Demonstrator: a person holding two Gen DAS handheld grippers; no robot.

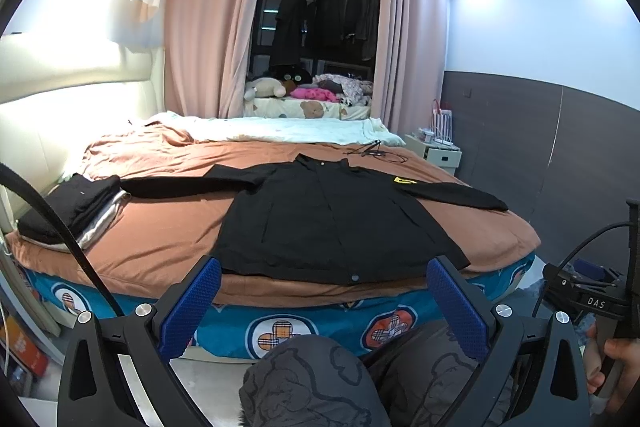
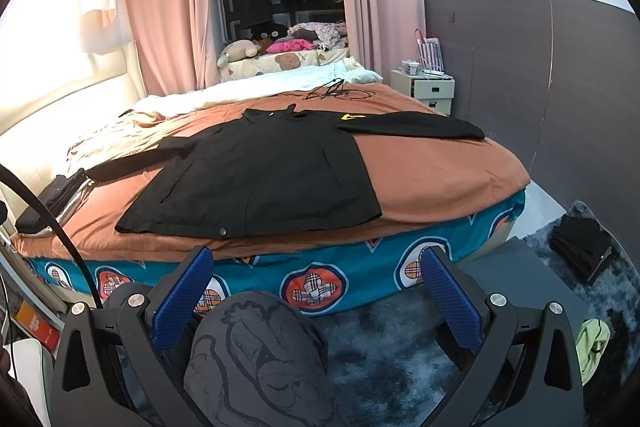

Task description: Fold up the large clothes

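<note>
Black long-sleeved shirt [image 1: 320, 215] is spread flat on the bed [image 1: 168, 235], hem along the near edge, collar toward the far side, both sleeves stretched out toward the left and right edges. Looks like the spreading step is done and no fold has started yet. Left gripper [image 1: 323, 301] and right gripper [image 2: 316, 289] both hang short of the near edge with fingers spread wide, gripping nothing. There's a folded pile [image 1: 72, 211] at the bed's left edge. Next move, I'd guess: reach in, pinch a sleeve end and bring it across the body without dragging the rest.
</note>
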